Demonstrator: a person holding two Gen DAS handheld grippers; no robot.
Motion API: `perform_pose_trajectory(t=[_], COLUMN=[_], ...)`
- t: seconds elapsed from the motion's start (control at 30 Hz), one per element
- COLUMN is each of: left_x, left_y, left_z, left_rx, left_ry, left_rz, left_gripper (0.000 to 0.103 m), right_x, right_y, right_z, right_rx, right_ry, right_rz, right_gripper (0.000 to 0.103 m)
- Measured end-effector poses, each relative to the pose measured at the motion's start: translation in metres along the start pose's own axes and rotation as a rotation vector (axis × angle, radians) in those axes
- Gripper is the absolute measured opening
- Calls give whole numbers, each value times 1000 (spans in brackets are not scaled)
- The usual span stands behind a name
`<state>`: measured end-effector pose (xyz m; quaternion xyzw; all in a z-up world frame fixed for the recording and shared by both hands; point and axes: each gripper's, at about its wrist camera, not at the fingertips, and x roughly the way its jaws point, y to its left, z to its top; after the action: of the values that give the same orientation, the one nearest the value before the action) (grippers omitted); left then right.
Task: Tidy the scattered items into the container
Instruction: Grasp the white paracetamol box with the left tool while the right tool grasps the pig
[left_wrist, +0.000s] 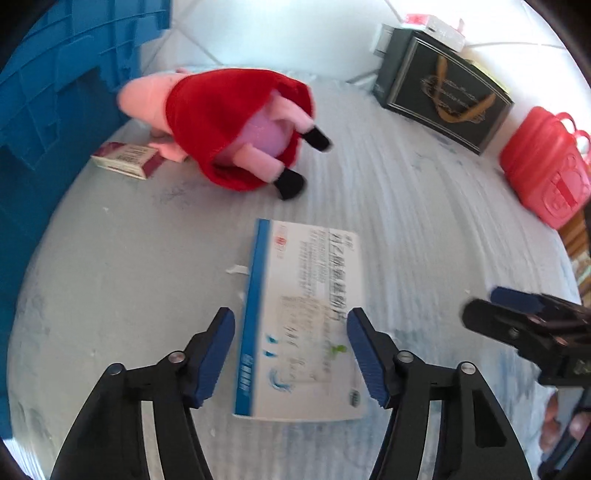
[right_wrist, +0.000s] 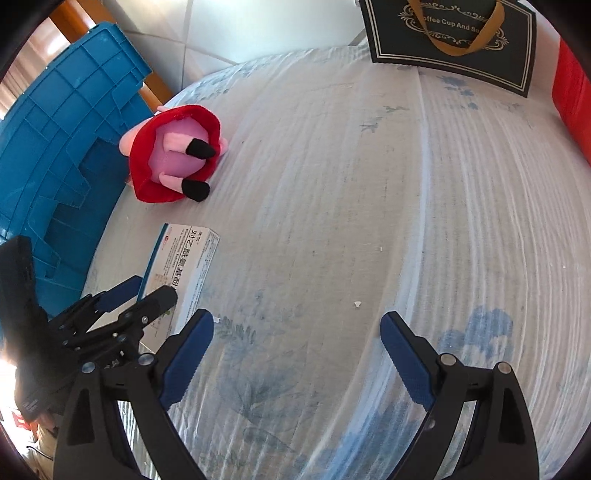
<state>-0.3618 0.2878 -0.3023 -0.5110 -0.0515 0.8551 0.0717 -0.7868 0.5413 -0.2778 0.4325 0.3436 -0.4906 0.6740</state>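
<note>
A white medicine box with a blue edge (left_wrist: 310, 266) lies flat on the pale floral cloth (right_wrist: 332, 184). My left gripper (left_wrist: 291, 313) straddles its near end with jaws open. The right pad is at the box's edge, and a narrow gap shows at the left pad. In the right wrist view the left gripper (right_wrist: 153, 288) hangs over the same box (right_wrist: 188, 254). My right gripper (right_wrist: 296, 316) stands wide open over bare cloth, holding nothing. A pink plush pig in a red dress (left_wrist: 221, 122) lies next to the blue crate (left_wrist: 55, 92).
A small red-and-white carton (left_wrist: 125, 158) lies between the plush and the crate wall. A black gift bag (left_wrist: 443, 96) with a gold ribbon stands at the back right. Beside it is a red plastic case (left_wrist: 546, 166). My right gripper (left_wrist: 517, 317) shows at the right edge.
</note>
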Motion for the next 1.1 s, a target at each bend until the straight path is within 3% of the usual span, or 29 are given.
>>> perform_pose_trajectory(t=[0.1, 0.17, 0.23, 0.27, 0.3, 0.37, 0.5, 0.6, 0.77, 0.9, 0.97, 1.1], left_x=[-3, 6, 26, 30, 32, 31, 20, 9, 4, 4, 7, 19], left_y=[-18, -31, -36, -33, -28, -21, -8, 14, 60, 87, 96, 107], left_z=[5, 10, 16, 19, 19, 23, 31, 42, 48, 53, 54, 56], left_rx=[106, 182, 206, 172, 149, 103, 97, 35, -79, -139, -158, -189], left_ry=[-30, -41, 21, 6, 2, -7, -79, -130, -191, -209, -209, -196], left_rz=[25, 123, 161, 160, 157, 128, 204, 267, 401, 415, 432, 465], left_gripper=[86, 87, 90, 86, 73, 73, 73, 73, 73, 73, 73, 73], right_x=[1, 2, 3, 3, 3, 3, 5, 10, 27, 44, 53, 66], right_y=[-1, -1, -2, -3, -4, -6, 3, 21, 68, 95, 109, 134], right_z=[1, 1, -2, -3, -4, -4, 6, 23, 69, 108, 126, 152], right_rx=[34, 35, 38, 42, 51, 60, 44, 1, -176, -284, -333, -439], right_ry=[-14, -8, -6, -4, -7, -12, -25, -56, -137, -186, -190, -202], right_rz=[-6, -9, -12, -13, -14, -18, -26, -13, -1, -6, 20, 40], right_gripper=[93, 93, 93, 93, 93, 93, 93, 93, 93, 93, 103, 103])
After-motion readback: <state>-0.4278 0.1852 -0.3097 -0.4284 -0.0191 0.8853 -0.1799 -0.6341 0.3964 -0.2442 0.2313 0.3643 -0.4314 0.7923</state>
